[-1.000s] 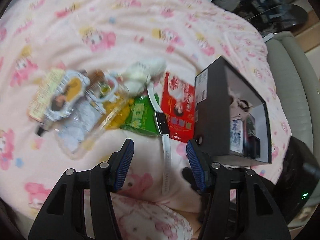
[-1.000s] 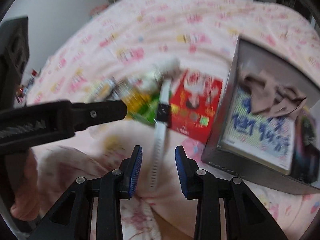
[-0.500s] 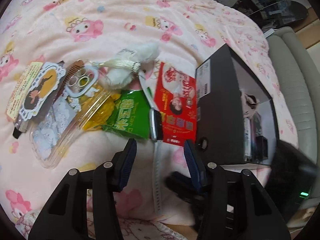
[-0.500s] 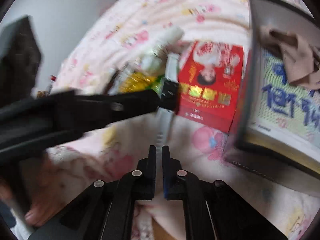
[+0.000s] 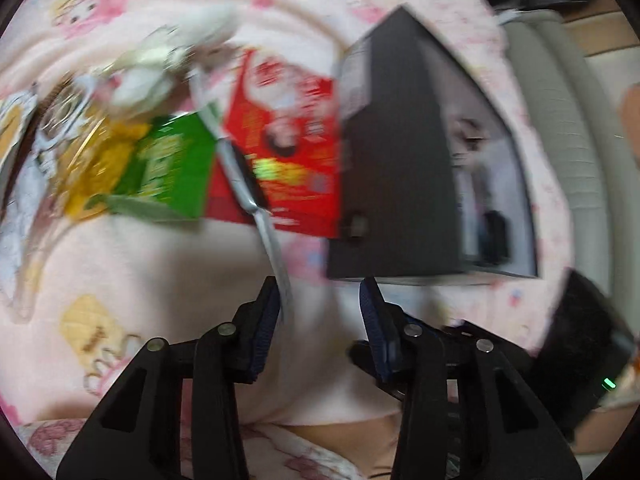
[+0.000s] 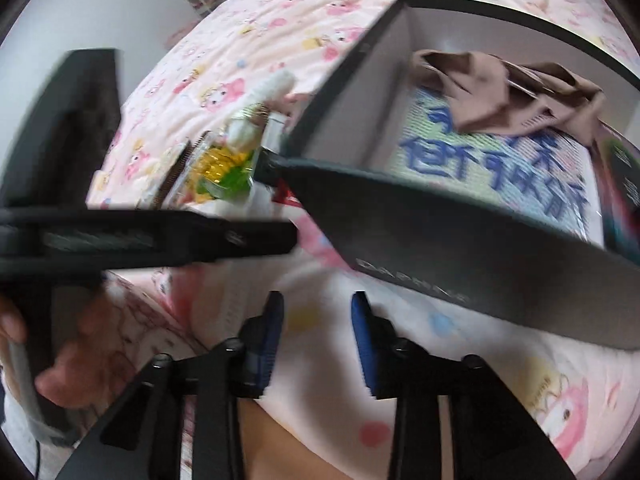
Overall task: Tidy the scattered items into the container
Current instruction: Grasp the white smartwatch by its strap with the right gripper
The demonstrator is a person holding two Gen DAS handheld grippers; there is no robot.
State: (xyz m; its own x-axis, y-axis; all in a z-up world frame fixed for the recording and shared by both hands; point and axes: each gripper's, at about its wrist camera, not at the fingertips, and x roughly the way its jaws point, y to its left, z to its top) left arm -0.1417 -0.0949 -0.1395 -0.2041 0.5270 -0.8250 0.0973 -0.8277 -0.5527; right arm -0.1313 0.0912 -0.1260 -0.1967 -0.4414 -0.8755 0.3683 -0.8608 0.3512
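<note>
A dark box (image 5: 396,184) lies on the pink bedspread, open at the top; the right wrist view shows its wall (image 6: 460,248), a brown cloth (image 6: 508,92) and a printed sheet inside. A white-strapped watch (image 5: 256,200) lies across a red packet (image 5: 292,152) and a green packet (image 5: 172,168), beside a white fluffy charm (image 5: 160,60). My left gripper (image 5: 318,300) is open, its left fingertip by the end of the watch strap. My right gripper (image 6: 318,312) is open and empty just in front of the box; the left gripper's finger (image 6: 240,236) crosses its view.
More packets and a clear pouch (image 5: 48,128) lie at the left. A grey sofa edge (image 5: 568,120) runs at the right behind the box. A black device with a green light (image 5: 592,360) sits at the lower right. The bedspread (image 5: 140,280) is soft and rumpled.
My left gripper has moved in low toward the watch strap and narrowed. My right gripper, shut half a second ago, has opened and swung right toward the box.
</note>
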